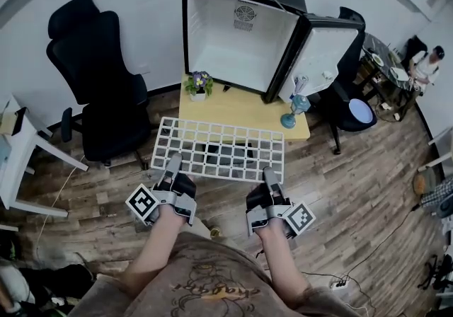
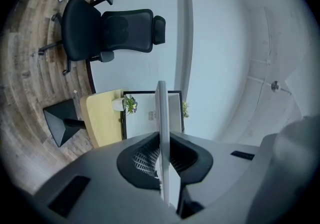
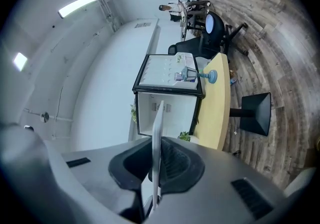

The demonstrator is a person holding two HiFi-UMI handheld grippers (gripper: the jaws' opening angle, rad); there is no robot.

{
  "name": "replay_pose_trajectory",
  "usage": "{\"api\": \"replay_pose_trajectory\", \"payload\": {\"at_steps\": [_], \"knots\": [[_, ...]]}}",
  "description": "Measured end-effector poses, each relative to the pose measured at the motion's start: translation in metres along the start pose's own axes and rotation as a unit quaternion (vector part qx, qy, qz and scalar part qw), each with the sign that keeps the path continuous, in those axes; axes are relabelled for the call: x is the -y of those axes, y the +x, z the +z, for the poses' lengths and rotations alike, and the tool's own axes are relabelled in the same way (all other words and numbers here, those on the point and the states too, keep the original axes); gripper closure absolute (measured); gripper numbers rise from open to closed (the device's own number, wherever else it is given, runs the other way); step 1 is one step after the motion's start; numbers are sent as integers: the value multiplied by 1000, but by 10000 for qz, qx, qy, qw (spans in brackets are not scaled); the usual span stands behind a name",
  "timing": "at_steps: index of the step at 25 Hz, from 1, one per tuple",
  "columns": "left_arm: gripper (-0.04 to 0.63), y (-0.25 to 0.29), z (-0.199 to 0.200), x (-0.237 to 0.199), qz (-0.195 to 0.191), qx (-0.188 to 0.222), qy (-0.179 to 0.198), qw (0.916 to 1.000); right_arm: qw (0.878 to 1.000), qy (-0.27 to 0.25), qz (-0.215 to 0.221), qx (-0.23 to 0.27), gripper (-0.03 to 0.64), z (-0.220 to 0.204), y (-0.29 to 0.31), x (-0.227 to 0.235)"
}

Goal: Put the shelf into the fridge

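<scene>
The white wire shelf [image 1: 219,146] is held level in front of the table [image 1: 233,112], its near edge pinched by the left gripper [image 1: 172,165] and the right gripper [image 1: 269,175], and I judge that the carrying and sliding into the open fridge [image 1: 241,43] is not yet done.

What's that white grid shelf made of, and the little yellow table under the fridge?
The shelf looks like metal wire with a smooth white coating: thin bars form an open grid, and the floor shows through it. The table seems to be pale wood or wood-look laminate, matte and yellowish. The pictures don't show which.
</scene>
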State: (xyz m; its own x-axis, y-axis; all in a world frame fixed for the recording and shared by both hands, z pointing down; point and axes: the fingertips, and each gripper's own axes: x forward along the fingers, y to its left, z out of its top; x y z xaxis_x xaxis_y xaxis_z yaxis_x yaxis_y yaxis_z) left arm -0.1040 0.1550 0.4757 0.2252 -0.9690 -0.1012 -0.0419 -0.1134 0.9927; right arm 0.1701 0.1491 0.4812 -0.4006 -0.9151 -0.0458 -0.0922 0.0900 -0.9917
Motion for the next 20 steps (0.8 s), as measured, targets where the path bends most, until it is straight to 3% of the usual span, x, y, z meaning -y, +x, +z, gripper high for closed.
{"api": "replay_pose_trajectory", "payload": {"at_steps": [7, 20], "knots": [[545, 37, 12, -8, -25, 79, -44, 10000, 10000, -23, -40, -73, 591, 13, 38, 7], [545, 136, 52, -19, -34, -151, -116, 9998, 9998, -94, -102, 158, 589, 36, 133, 14]]}}
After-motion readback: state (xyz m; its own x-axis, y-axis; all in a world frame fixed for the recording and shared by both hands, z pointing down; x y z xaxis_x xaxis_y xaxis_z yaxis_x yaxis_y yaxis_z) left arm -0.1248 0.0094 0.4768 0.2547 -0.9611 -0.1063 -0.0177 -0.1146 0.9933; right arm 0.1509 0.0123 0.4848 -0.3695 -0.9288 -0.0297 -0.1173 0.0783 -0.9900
